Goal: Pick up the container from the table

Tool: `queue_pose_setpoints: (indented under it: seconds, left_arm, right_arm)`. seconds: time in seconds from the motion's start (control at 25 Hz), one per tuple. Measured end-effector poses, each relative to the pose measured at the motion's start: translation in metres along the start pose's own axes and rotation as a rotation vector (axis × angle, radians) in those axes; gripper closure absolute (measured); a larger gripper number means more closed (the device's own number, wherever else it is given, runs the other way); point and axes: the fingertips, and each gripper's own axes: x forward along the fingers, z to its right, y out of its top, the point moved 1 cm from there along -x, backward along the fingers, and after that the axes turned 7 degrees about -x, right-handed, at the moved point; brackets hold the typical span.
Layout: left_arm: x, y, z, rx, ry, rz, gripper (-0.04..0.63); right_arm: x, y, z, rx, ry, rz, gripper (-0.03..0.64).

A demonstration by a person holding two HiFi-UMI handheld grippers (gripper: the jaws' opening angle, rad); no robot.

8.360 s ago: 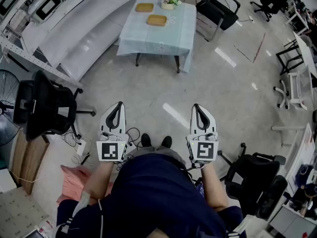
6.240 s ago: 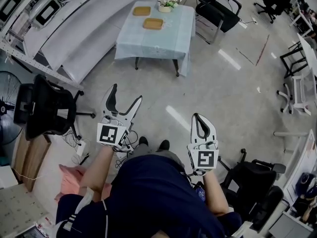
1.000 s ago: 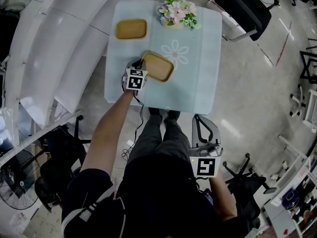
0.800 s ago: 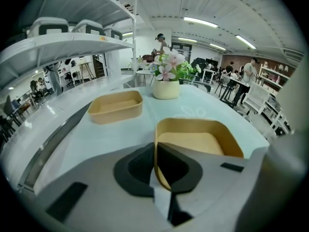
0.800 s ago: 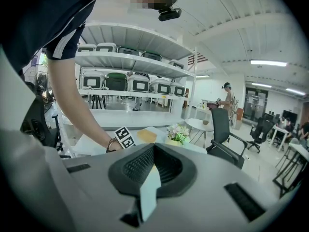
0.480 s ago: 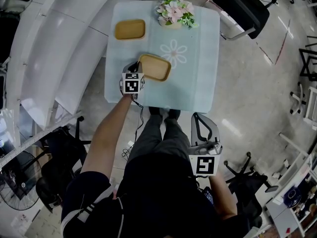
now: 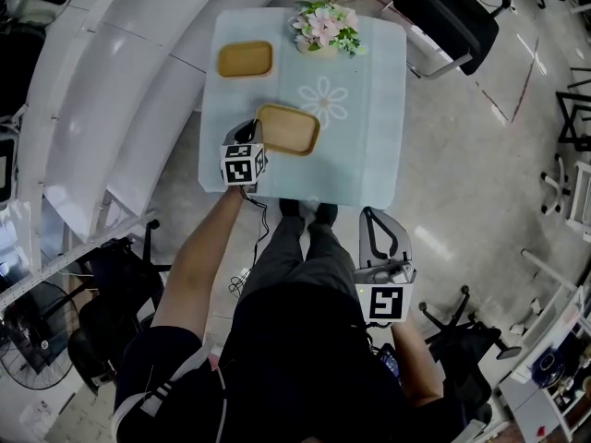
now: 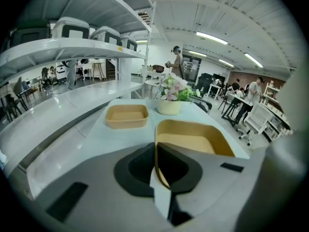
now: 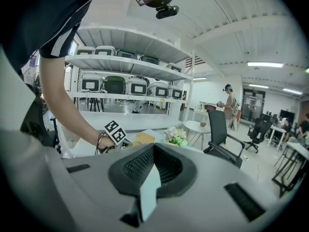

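The container [image 7: 288, 129] [image 8: 193, 139] is a shallow tan tray, rectangular with rounded corners and a thin, matte wall that looks like pressed fibre. The left gripper [image 7: 251, 129] [image 8: 155, 146] has it at the tray's nine o'clock edge. Its dark, ribbed fingers are pinched together on the rim wall, with only that thin wall between them. Whether the base is clear of the cloth cannot be told.

A second tray [image 7: 245, 59] [image 8: 126, 116] of the same make lies at eleven o'clock from it, apart. A cream pot of pink and white flowers [image 7: 325, 28] [image 8: 170, 100] stands at one o'clock.

The table [image 7: 369, 155] wears a smooth pale blue cloth printed with a white flower. Around it are a glossy grey floor, long white shelving at nine o'clock and black office chairs at one o'clock.

The right gripper [image 7: 372, 215] [image 9: 153, 149] hangs by the person's side at five o'clock. Its fingers are closed together on nothing.

The person's torso hides the floor beneath, and the left gripper's body covers the held tray's near corner.
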Motion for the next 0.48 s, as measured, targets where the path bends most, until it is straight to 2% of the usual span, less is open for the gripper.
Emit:
queue_pose_setpoints:
  seconds: [0.2,0.48]
  left_arm:
    - [-0.031,0.024,0.013,-0.011,-0.02,0.071,0.584]
    - [-0.079,0.068,0.03,0.018,-0.043,0.19,0.584]
  right_arm:
    - [-0.006,0.006,0.007,0.006,-0.012,0.018,0.614]
    - [-0.009,0.013,0.013,-0.005,-0.019,0.045,0.614]
